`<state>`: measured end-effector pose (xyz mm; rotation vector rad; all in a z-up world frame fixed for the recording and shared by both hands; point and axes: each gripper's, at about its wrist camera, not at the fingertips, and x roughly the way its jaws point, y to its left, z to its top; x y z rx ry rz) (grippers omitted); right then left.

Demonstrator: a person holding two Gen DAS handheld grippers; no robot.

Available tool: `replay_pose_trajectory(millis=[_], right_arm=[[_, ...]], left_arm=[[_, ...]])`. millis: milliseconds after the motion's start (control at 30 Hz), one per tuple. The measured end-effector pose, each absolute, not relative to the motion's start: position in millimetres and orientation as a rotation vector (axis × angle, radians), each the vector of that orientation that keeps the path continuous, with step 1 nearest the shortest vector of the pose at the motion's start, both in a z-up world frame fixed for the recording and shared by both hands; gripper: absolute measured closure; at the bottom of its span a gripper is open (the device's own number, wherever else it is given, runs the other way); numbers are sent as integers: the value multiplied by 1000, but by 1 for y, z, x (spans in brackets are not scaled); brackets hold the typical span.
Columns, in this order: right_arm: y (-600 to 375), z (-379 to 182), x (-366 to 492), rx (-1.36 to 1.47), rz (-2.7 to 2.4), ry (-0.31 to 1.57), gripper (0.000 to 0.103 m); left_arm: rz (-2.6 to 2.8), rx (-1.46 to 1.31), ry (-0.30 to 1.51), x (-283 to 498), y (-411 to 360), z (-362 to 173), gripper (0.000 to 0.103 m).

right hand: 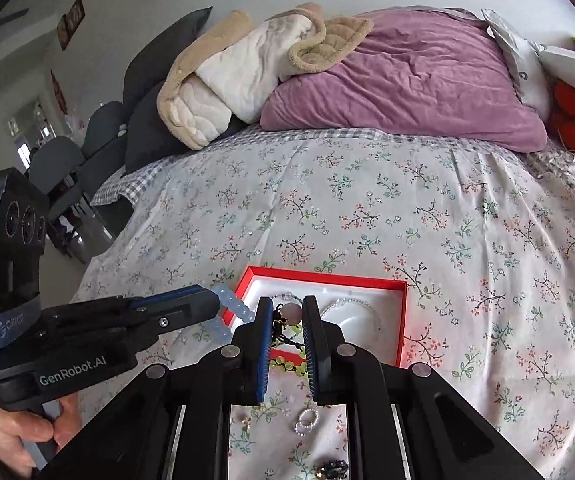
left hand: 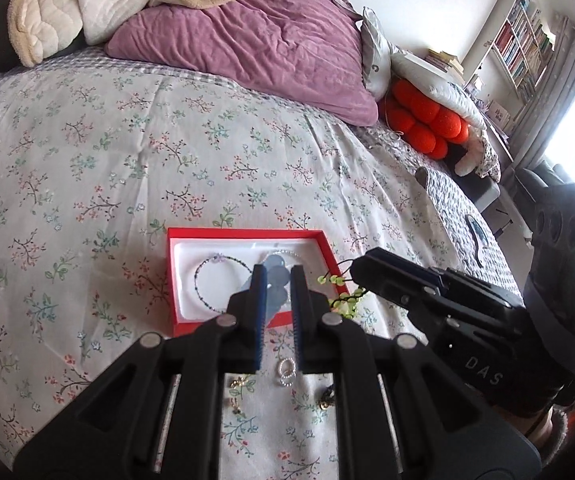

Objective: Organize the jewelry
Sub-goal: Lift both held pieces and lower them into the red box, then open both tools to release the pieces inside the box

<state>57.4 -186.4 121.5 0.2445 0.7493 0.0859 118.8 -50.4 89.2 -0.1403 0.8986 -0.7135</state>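
Note:
A red box with a white lining lies on the floral bedspread. Inside it are a dark beaded strand and a pearl-like strand. My left gripper is shut on a pale blue bead bracelet above the box's near edge. Just to its right, my right gripper is shut on a green bead bracelet with black cord and a pink bead, hanging at the box's near right corner.
On the bedspread nearer than the box lie a small pearl ring pair, gold earrings and a dark trinket. A purple pillow, blankets and an orange cushion sit at the far side.

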Motion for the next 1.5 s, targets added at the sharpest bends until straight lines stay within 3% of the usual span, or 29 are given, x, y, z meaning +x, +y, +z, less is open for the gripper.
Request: replay_pose_trajectory(millis=[633, 867, 933, 967, 1000, 1033, 1233, 1333, 1500], right_arm=[[-215, 55, 112, 333, -44, 860, 88], [-216, 59, 111, 345, -25, 864, 84], [-214, 63, 109, 337, -25, 859, 81], [-214, 66, 108, 338, -24, 857, 73], [-213, 68, 106, 340, -22, 853, 64], [-213, 71, 104, 339, -24, 844, 42], [-211, 86, 89, 302, -30, 829, 37], [-213, 88, 81, 291, -38, 845, 29], [-221, 90, 65, 298, -55, 854, 18]], left_arm=[[-568, -22, 940, 153, -81, 43, 90], [-555, 15, 944, 150, -81, 45, 90], [-544, 23, 940, 148, -80, 48, 90], [-545, 24, 941, 146, -80, 49, 90], [-545, 23, 943, 145, -79, 51, 89], [-540, 25, 943, 144, -78, 52, 87], [-500, 42, 942, 134, -68, 60, 61], [-482, 40, 950, 128, -61, 60, 48], [-437, 73, 960, 119, -52, 57, 14]])
